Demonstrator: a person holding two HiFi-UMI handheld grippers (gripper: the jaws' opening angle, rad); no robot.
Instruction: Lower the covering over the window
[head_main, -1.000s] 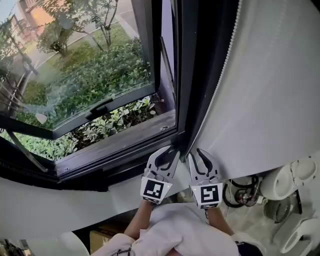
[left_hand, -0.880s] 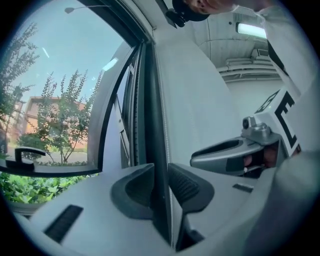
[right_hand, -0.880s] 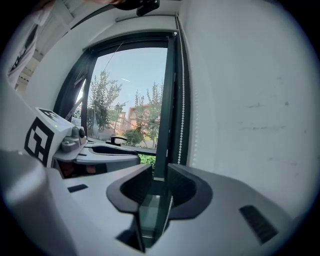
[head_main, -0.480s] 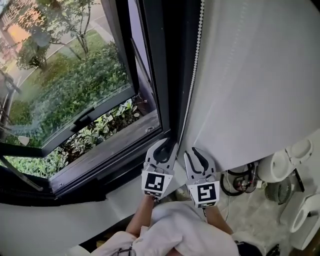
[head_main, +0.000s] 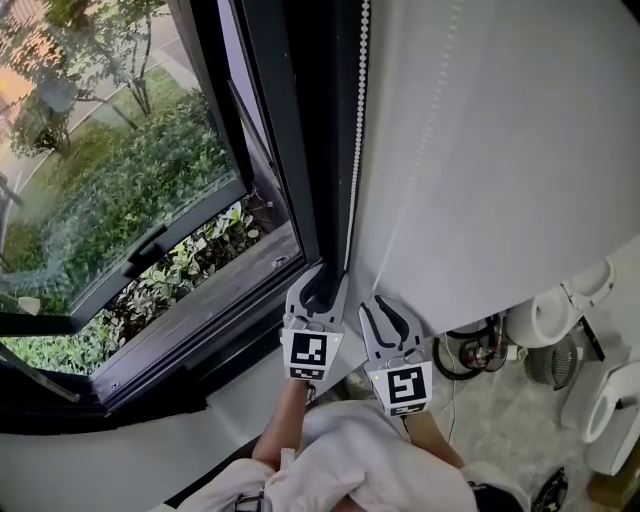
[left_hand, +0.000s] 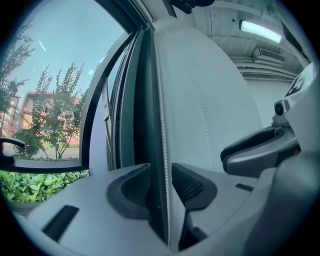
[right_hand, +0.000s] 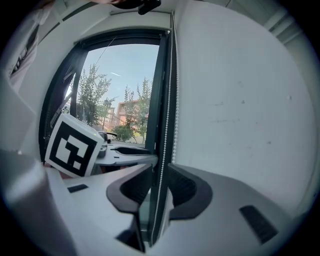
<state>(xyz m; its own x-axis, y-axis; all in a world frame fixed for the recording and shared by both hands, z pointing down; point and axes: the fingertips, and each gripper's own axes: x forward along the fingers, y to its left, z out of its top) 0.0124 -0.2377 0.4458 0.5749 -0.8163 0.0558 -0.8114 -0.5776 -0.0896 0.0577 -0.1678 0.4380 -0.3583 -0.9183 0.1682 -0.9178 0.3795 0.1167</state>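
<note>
Head view: one white blind (head_main: 500, 150) hangs right of the open window (head_main: 120, 200), its one bead chain (head_main: 355, 150) passing between two tongs. The left tongs (head_main: 320, 280) have just been opening, chain loose inside; the right tongs (head_main: 388, 305) stand apart around it. Shrubs (head_main: 150, 170) grow outside.

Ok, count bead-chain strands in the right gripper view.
2. One strand runs between the right gripper's jaws; the other hangs right of it, along the blind's edge. More may be hidden.

Daylight is admitted through the window (head_main: 120, 200); the blind (head_main: 500, 150) is evenly lit. Gripper views are bowed and darkened at edges.
</note>
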